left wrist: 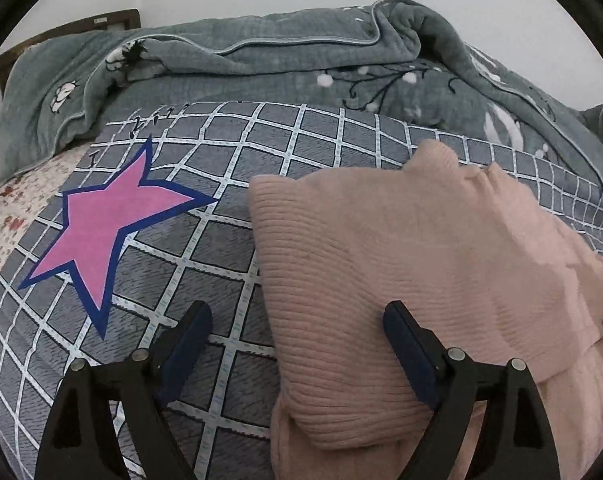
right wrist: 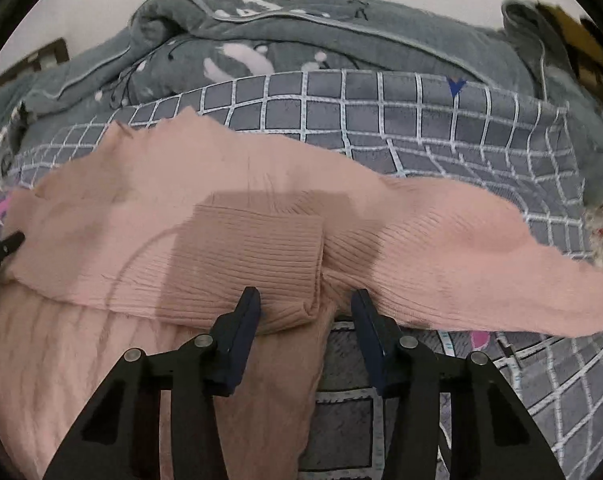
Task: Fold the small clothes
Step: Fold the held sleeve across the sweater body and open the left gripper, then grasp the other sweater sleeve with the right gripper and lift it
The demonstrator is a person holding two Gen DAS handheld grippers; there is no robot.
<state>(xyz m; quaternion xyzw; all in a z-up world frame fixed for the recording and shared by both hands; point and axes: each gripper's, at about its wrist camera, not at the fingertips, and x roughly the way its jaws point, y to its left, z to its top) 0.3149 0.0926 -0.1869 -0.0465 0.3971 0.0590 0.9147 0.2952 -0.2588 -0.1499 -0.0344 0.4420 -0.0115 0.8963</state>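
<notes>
A pink ribbed knit sweater [left wrist: 401, 264] lies on the grey checked bedsheet [left wrist: 205, 248], with its hem part folded over. My left gripper [left wrist: 297, 332] is open; its jaws straddle the sweater's left edge, with the right finger over the knit and the left finger over the sheet. In the right wrist view the sweater [right wrist: 205, 208] spreads across the bed with a ribbed cuff [right wrist: 257, 256] folded on top. My right gripper [right wrist: 305, 312] is open, its jaws on either side of the cuff's lower corner. The tip of the left gripper shows at the left edge [right wrist: 5, 246].
A rumpled grey-green blanket [left wrist: 285, 64] is piled along the far side by the white wall. A pink star [left wrist: 109, 224] is printed on the sheet. A floral cover [left wrist: 9, 208] and a dark wooden headboard [left wrist: 117, 20] are at the left.
</notes>
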